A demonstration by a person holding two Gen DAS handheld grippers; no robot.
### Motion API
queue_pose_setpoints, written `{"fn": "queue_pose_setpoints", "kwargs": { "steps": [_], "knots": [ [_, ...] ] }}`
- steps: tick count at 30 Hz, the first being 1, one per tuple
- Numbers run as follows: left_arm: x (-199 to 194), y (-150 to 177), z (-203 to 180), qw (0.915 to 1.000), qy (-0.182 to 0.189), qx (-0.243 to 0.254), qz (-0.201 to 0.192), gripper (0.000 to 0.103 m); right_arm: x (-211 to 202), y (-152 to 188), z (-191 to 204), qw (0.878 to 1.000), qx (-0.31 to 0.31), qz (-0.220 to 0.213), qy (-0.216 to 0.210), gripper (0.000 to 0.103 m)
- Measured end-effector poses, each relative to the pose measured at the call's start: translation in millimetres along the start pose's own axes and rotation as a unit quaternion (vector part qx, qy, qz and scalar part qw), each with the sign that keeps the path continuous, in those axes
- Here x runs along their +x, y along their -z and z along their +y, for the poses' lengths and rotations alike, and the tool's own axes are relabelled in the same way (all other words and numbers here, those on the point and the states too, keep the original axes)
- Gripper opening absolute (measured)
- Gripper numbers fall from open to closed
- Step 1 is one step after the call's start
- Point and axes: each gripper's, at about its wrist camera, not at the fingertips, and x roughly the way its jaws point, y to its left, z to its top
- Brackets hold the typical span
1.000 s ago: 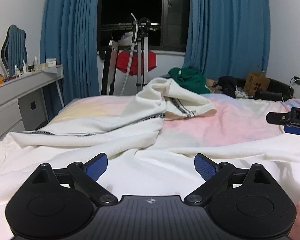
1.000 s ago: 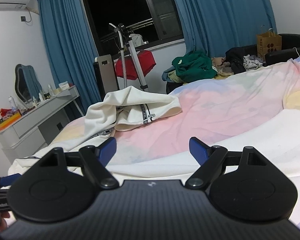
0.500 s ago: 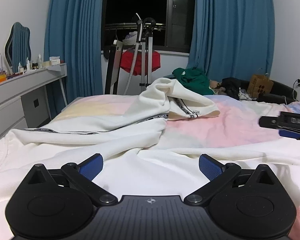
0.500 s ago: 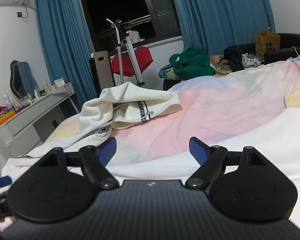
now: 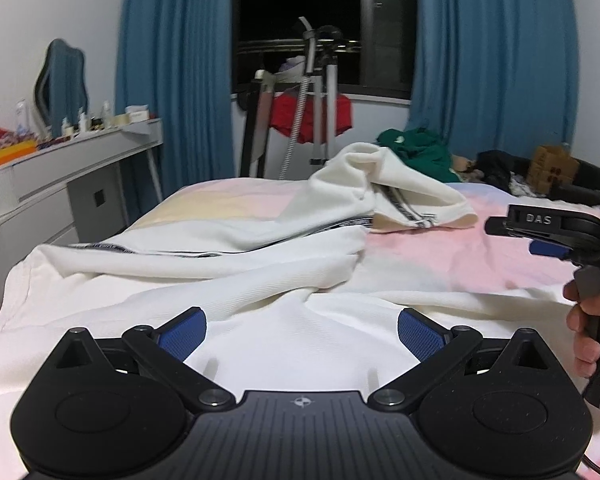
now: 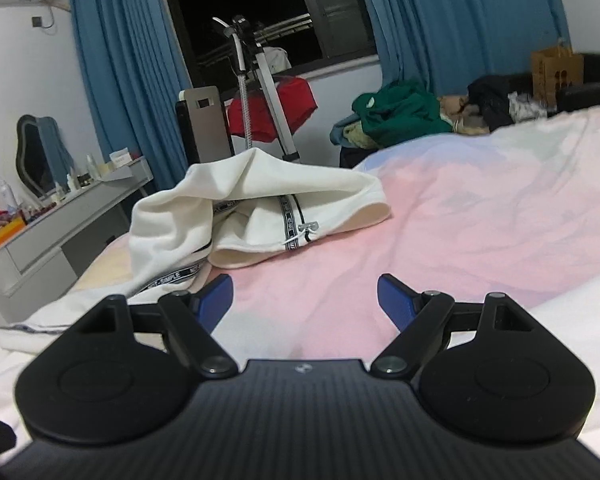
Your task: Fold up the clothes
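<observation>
Your left gripper [image 5: 302, 330] and right gripper [image 6: 305, 294] both gape wide, holding nothing. The white garment [image 5: 228, 264] sprawls rumpled across the bed [image 6: 480, 216]; its trim perhaps reads "NOT-SIMPLE".

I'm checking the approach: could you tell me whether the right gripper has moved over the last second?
Yes. The right gripper moved forward, toward the white garment.

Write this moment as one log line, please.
left gripper: open, over white garment | right gripper: open, empty | garment unfolded on bed
</observation>
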Motion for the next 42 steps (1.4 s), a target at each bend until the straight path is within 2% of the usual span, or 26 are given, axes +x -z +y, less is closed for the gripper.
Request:
{"fn": "queue_pose_setpoints", "kwargs": {
  "steps": [7,11,16,18,20,21,24,25,26,29,31,35,39,40,42],
  "knots": [
    [38,-5,9,0.9989,-0.012,-0.032,0.034,0.103,38,-4,-24,0.998,0.049,0.029,0.006,0.081],
    [56,-3,16,0.9985,-0.017,-0.034,0.039,0.103,78,-10,-19,0.996,0.085,0.032,0.019,0.083],
    [73,0,30,0.9967,-0.001,-0.063,0.052,0.103,129,-18,-12,0.990,0.129,0.034,0.035,0.083],
    [76,-2,35,0.9959,0.006,-0.075,0.051,0.103,150,-21,-9,0.988,0.147,0.035,0.041,0.077],
    [78,-2,40,0.9953,0.013,-0.082,0.050,0.103,170,-24,-7,0.985,0.164,0.036,0.048,0.065],
    [79,-1,42,0.9950,0.017,-0.085,0.050,0.103,181,-26,-5,0.983,0.173,0.037,0.051,0.063],
    [83,0,49,0.9939,0.029,-0.094,0.050,0.103,206,-32,0,0.978,0.192,0.037,0.073,0.047],
    [84,1,51,0.9934,0.034,-0.097,0.051,0.103,207,-35,0,0.975,0.201,0.034,0.085,0.032],
    [85,1,53,0.9930,0.038,-0.100,0.051,0.103,208,-38,0,0.972,0.209,0.032,0.097,0.029],
    [84,2,59,0.9916,0.048,-0.109,0.051,0.103,191,-47,-4,0.972,0.209,0.009,0.105,0.028],
    [82,2,61,0.9911,0.053,-0.112,0.050,0.103,173,-58,0,0.980,0.158,-0.006,0.121,0.027],
    [78,1,63,0.9905,0.048,-0.118,0.050,0.103,122,-89,-18,0.978,0.144,-0.035,0.146,0.026],
    [73,-1,60,0.9913,0.040,-0.116,0.048,0.103,65,-133,-49,0.973,0.124,-0.070,0.183,0.026],
    [72,-2,60,0.9916,0.038,-0.114,0.047,0.103,49,-145,-58,0.970,0.126,-0.082,0.193,0.015],
    [71,-3,61,0.9915,0.037,-0.116,0.047,0.103,21,-166,-80,0.963,0.131,-0.101,0.213,0.013]
  ]
}}
